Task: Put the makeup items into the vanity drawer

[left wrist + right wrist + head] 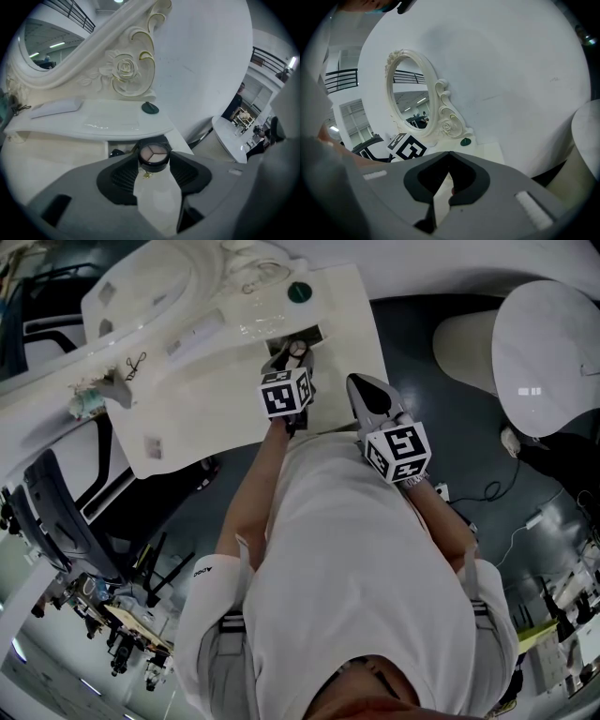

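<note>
A small round black compact (153, 155) with three powder shades sits between the pads of my left gripper (153, 161), which is shut on it. In the head view that left gripper (295, 352) holds the compact (297, 349) just over the open vanity drawer (313, 335), a dark slot in the white table's right side. The drawer (116, 151) shows right behind the compact. My right gripper (360, 383) hovers beside the table's right edge, with its tips together and nothing between them. The right gripper (449, 154) points toward the mirror.
On the white vanity (216, 399) stand an ornate oval mirror (411, 101), a dark green round lid (299, 292), a flat white pad (56, 107) and a small hair clip (134, 365). A white round stool (544, 352) stands right; a dark chair (56, 512) is left.
</note>
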